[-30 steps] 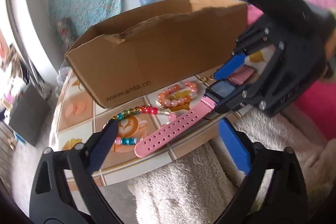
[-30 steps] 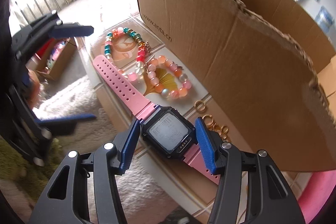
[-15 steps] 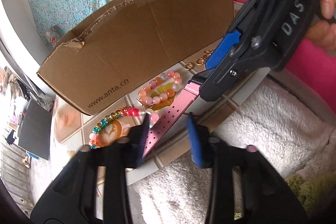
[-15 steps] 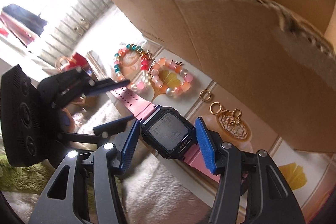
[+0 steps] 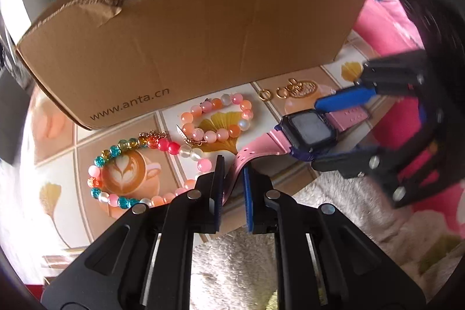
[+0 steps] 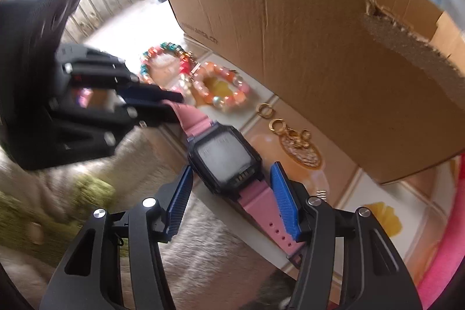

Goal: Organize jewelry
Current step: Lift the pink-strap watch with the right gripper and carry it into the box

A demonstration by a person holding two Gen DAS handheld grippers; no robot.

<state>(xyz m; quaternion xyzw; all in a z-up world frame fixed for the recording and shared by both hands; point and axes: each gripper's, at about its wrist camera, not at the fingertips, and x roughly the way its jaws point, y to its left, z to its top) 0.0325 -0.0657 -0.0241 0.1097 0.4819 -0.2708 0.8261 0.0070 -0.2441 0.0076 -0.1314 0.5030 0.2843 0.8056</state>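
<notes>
Pink rubbery strap, limp and light, on a stiff square-faced watch (image 5: 308, 130) raised just off the desk (image 5: 174, 135) edge. Left claw (image 5: 232, 188) clamped on the perforated strap; right claw (image 6: 232, 196) pinching beside the case. Likely grippy; best held by the rigid case. Glossy round bead bracelets (image 5: 218, 121) nearby.

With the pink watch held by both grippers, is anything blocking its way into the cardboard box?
Only the box's own near wall stands between the watch and the inside; the watch would have to go over its torn top edge. The bead bracelets and gold rings lie low on the table in between, below that path.
</notes>
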